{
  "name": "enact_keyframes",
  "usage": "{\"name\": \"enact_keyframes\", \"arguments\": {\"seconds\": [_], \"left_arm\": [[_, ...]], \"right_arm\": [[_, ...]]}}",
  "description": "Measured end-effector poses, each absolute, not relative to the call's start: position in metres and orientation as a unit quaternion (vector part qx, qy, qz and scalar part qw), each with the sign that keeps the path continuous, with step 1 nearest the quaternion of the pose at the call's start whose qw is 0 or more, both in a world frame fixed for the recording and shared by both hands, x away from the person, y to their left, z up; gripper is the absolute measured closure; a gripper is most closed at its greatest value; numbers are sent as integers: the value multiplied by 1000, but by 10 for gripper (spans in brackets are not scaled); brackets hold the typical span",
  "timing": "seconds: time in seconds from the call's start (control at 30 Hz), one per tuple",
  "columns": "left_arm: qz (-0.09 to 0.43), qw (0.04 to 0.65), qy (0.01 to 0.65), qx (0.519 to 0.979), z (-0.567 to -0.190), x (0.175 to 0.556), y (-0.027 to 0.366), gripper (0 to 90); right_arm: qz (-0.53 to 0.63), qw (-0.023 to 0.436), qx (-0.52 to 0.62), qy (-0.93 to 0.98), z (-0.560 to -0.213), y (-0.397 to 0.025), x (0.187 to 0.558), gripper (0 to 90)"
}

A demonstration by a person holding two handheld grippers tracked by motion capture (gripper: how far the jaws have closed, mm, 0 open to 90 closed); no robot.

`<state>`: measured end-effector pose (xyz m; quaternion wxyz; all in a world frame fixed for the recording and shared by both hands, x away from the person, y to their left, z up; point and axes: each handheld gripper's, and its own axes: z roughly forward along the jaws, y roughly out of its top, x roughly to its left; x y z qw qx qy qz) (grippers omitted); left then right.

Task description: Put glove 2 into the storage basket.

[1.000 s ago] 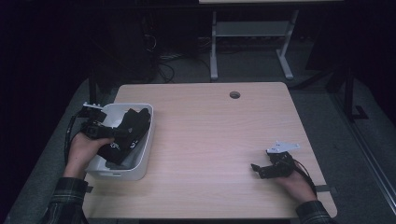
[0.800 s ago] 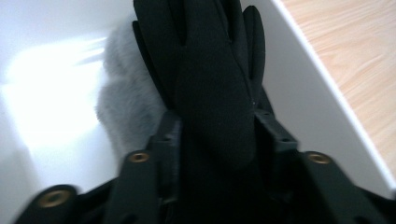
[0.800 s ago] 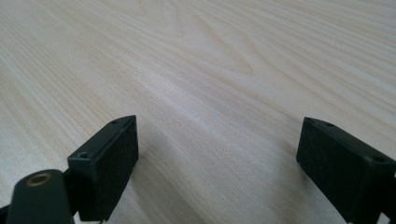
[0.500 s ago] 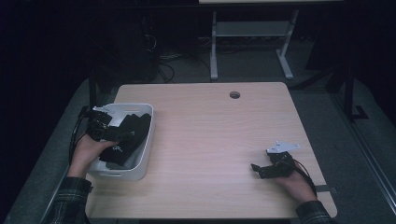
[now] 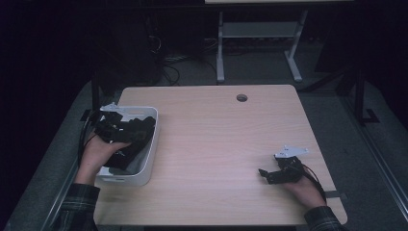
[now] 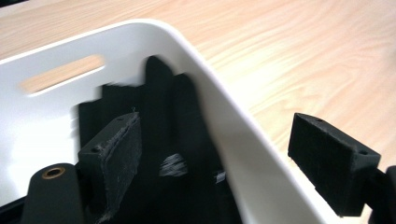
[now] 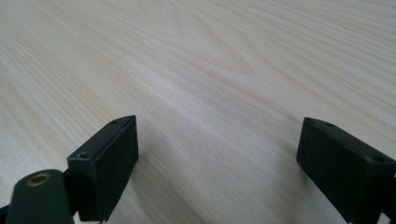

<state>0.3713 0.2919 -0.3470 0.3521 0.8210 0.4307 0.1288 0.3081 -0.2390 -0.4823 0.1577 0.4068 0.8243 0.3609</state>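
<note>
At the white bin [image 5: 150,159] on the bench's [image 5: 226,144] left edge, the left gripper [image 6: 224,154] straddles the bin wall with fingers spread wide: one inside, one outside. The black cloth [image 6: 173,140] lies heaped in the bin, just ahead of the inner finger. The right gripper [image 5: 265,174] rests open, well apart. No legible writing.

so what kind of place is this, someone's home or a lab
Most likely a lab or workshop, not a home. A bare wooden desk with a cable hole stands on grey carpet, another desk's metal legs and loose cables lie behind, and the surroundings are dark.
</note>
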Motion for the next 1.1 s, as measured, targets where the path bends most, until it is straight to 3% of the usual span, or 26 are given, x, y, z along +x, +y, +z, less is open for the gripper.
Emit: {"name": "enact_keyframes", "arguments": {"seconds": [0.47, 0.77, 1.1], "left_arm": [[71, 413, 364, 832, -361, 351, 204, 168], [57, 404, 326, 852, -393, 335, 155, 168], [50, 366, 295, 881, -438, 326, 127, 168]], "right_arm": [[361, 155, 410, 823, -482, -238, 308, 123], [361, 155, 410, 823, -482, -238, 308, 123], [361, 155, 410, 823, -482, -238, 308, 123]]}}
